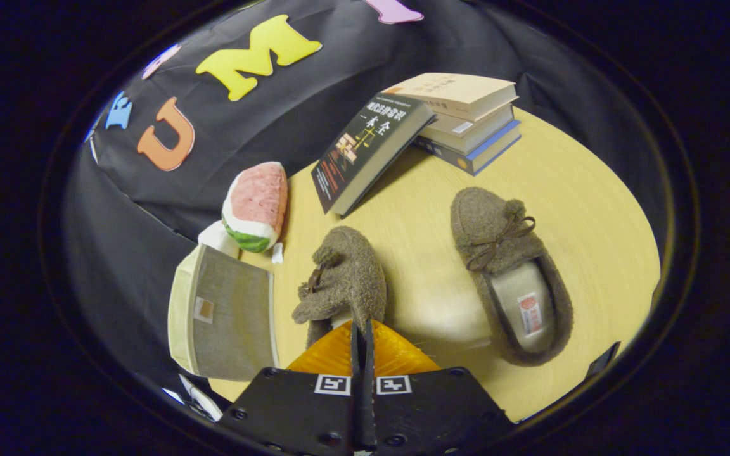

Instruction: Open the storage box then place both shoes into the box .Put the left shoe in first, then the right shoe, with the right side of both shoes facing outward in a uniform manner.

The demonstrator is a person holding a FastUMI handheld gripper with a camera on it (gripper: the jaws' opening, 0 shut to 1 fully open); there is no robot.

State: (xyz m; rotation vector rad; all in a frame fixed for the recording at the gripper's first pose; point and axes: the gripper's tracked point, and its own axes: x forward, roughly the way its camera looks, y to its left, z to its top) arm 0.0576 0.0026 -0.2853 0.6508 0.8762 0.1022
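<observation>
Clearly the gripper [362,335] is pinched shut on the slipper's [343,278] heel rim; swing it toward the storage box [225,313] alongside, keeping it level.

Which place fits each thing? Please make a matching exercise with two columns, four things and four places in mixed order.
Things:
1. held slipper
2. second slipper
3. watermelon toy
4. black book

Places:
A. leaning on the stack of books
B. flat on the table, apart from the fingers
C. just beyond the storage box
D. pinched at its heel by the gripper

Pairs: 1-D, 2-B, 3-C, 4-A
</observation>
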